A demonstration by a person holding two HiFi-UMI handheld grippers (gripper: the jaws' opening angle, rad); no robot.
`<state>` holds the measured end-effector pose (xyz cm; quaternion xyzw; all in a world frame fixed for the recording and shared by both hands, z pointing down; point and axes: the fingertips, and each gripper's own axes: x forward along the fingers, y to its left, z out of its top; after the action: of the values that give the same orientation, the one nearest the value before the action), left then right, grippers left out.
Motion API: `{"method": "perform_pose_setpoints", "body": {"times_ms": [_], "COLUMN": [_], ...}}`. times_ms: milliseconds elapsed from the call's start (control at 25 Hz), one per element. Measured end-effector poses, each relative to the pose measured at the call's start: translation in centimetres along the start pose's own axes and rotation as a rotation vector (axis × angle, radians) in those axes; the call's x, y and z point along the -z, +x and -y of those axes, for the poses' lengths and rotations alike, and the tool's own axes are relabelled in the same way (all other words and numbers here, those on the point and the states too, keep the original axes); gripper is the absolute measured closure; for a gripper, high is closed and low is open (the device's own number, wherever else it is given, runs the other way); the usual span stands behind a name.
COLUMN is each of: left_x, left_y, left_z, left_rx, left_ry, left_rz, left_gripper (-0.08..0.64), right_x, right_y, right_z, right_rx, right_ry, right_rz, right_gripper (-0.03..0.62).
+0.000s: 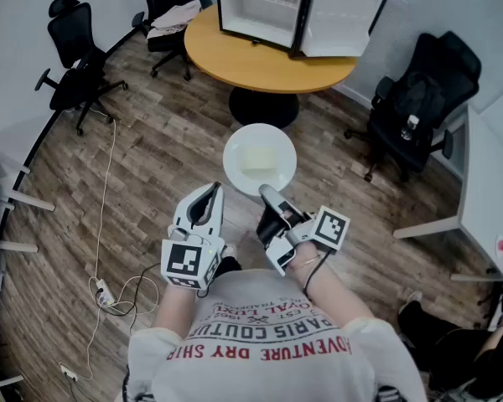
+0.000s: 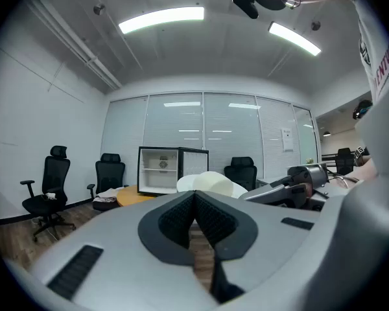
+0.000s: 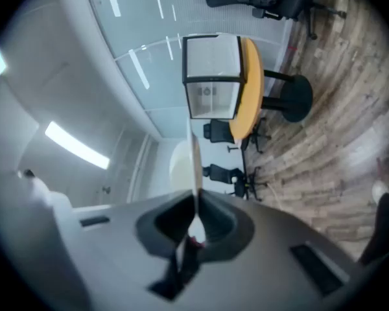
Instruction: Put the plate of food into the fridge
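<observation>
Plate of food [image 1: 260, 134] clamped by its rim in right gripper [image 1: 267, 194]

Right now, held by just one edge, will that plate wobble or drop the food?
Probably stiff: the plate looks flat though the right gripper pinches only its near rim. It may tip, since its weight hangs beyond the jaws. The pale food block lies flat, so it would likely slide, not roll.
</observation>
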<state>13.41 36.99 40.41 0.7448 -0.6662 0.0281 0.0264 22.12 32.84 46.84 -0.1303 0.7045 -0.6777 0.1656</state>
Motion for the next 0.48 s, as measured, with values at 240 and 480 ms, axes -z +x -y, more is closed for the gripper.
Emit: {"method": "perform_pose_setpoints", "body": {"times_ms": [240, 480], "left_x": [-0.2, 0.4], "left_y": [0.7, 1.6], "left_z": [-0.7, -0.8], "left_rx": [-0.005, -0.002], "left_ry": [-0.003, -0.010], "left_rz": [-0.010, -0.014], "left_gripper": [0.535, 0.535], "right_x": [-0.3, -1.1], "right_y": [1.0, 1.3], "right_z": [-0.2, 0.1], "right_rx": [0.000, 0.011], "right_ry": [-0.001, -0.020], "right_rz": [-0.002, 0.003], "right_gripper": [0.555, 0.555]}}
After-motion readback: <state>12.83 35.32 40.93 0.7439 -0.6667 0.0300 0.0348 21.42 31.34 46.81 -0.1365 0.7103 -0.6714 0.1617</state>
